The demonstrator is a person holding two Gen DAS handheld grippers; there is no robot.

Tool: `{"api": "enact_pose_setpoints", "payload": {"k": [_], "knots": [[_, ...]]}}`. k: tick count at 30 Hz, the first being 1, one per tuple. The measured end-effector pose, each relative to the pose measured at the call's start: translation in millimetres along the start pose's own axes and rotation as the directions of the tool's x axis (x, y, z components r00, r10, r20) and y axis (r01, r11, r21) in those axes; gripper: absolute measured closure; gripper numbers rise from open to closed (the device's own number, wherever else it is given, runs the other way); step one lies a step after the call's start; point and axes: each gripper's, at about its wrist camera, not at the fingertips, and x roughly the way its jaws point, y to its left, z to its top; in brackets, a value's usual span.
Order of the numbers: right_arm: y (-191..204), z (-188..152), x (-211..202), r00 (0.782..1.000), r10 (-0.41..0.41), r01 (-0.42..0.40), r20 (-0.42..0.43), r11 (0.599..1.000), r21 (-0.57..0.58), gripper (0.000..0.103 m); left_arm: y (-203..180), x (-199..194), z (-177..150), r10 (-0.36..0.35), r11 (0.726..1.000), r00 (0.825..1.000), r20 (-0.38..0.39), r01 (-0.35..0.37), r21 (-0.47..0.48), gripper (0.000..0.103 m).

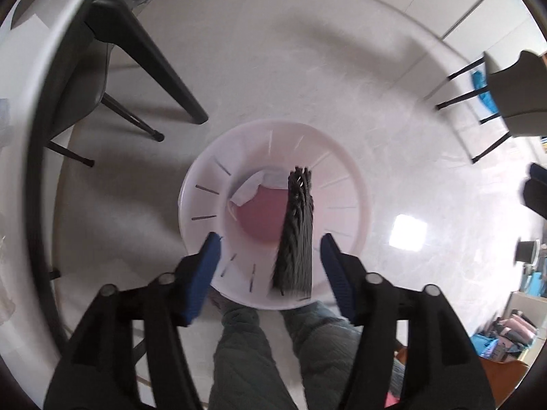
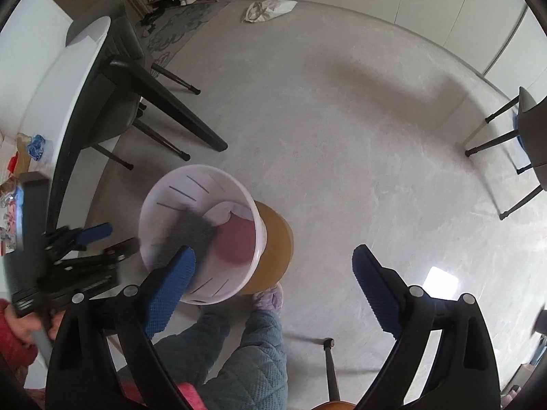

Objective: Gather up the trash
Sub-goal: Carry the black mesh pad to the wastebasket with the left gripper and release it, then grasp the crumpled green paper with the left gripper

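Note:
A white slotted bin stands on the floor below me; it also shows in the right wrist view. Inside lie white paper scraps on a pinkish bottom. A dark grey woven piece hangs in the air over the bin, blurred, touching neither jaw; in the right wrist view it is a dark blur. My left gripper is open directly above the bin. My right gripper is open and empty, above and right of the bin. The left gripper shows there too.
A white table with dark legs and a grey chair stand to the left. A second chair is at the right. A white bag lies on the far floor. The bin rests on a brown stool. My legs are below.

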Motion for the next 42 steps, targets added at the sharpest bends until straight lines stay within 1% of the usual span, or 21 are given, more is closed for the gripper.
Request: {"api": "enact_pose_setpoints", "payload": {"k": [3,5,9,10,11,12,14,16,18,20,23,24,26,28,29,31,32,34,37,40,42], "knots": [[3,-3,7,1.000,0.006,-0.006,-0.016,1.000,-0.002,0.010,-4,8,1,0.016,1.000,1.000,-0.023,-0.015,0.005,0.038],[8,-1,6,1.000,0.013,-0.013,-0.013,1.000,-0.015,0.010,-2,0,3,0.009,1.000,1.000,-0.016,-0.009,-0.010,0.038],[31,8,-14,1.000,0.008,-0.005,0.028,0.996,-0.091,0.010,8,-64,-3,-0.017,0.998,0.996,0.090,0.023,-0.066,0.037],[46,13,-28,0.998,0.014,-0.006,0.060,0.991,-0.131,0.010,17,-94,-9,-0.025,0.996,0.990,0.136,0.035,-0.078,0.030],[53,16,-38,0.997,0.022,-0.009,0.080,0.988,-0.154,0.010,23,-115,-12,-0.020,0.996,0.985,0.170,0.035,-0.086,0.020],[70,21,-53,0.993,0.041,-0.018,0.113,0.980,-0.197,0.010,35,-151,-20,0.001,0.994,0.972,0.237,0.025,-0.109,0.012],[97,27,-75,0.984,0.084,-0.041,0.158,0.966,-0.256,0.006,54,-194,-32,0.044,0.988,0.946,0.321,0.006,-0.153,0.008],[127,33,-99,0.968,0.139,-0.069,0.207,0.946,-0.316,0.003,79,-237,-49,0.095,0.977,0.918,0.384,-0.011,-0.215,0.008],[162,36,-120,0.948,0.204,-0.097,0.243,0.916,-0.390,0.003,105,-267,-66,0.155,0.956,0.898,0.411,-0.031,-0.293,0.008],[191,38,-133,0.932,0.250,-0.112,0.261,0.886,-0.450,0.003,136,-292,-89,0.228,0.919,0.872,0.433,-0.045,-0.392,0.008],[239,38,-150,0.907,0.309,-0.117,0.285,0.837,-0.535,0.003,178,-315,-127,0.302,0.859,0.838,0.454,-0.033,-0.511,0.008],[253,38,-153,0.900,0.329,-0.124,0.286,0.822,-0.556,0.003,195,-320,-143,0.320,0.835,0.830,0.458,-0.019,-0.549,0.008],[276,37,-154,0.892,0.359,-0.142,0.274,0.798,-0.585,0.003,219,-322,-163,0.348,0.803,0.821,0.453,-0.011,-0.596,0.008],[296,35,-153,0.889,0.380,-0.158,0.256,0.779,-0.606,0.003,242,-321,-182,0.366,0.779,0.817,0.446,-0.006,-0.627,0.008],[306,35,-151,0.890,0.384,-0.162,0.248,0.773,-0.614,0.003,253,-320,-186,0.369,0.775,0.817,0.444,-0.006,-0.632,0.008],[318,34,-147,0.894,0.380,-0.165,0.235,0.769,-0.618,0.003,270,-306,-196,0.367,0.779,0.818,0.443,-0.010,-0.627,0.008],[325,34,-145,0.896,0.378,-0.166,0.231,0.769,-0.617,0.003,277,-298,-201,0.365,0.784,0.823,0.435,-0.019,-0.621,0.008],[334,31,-142,0.903,0.368,-0.165,0.221,0.773,-0.613,0.003,298,-276,-203,0.349,0.806,0.839,0.417,-0.042,-0.590,0.008],[345,25,-137,0.917,0.338,-0.148,0.213,0.783,-0.604,0.003,319,-242,-204,0.321,0.831,0.872,0.369,-0.072,-0.552,0.009],[350,18,-134,0.932,0.296,-0.121,0.210,0.799,-0.589,0.003,336,-209,-202,0.291,0.848,0.897,0.332,-0.081,-0.524,0.020],[354,16,-130,0.942,0.269,-0.109,0.200,0.810,-0.576,0.003,348,-191,-199,0.265,0.853,0.911,0.315,-0.069,-0.517,0.031]]}}
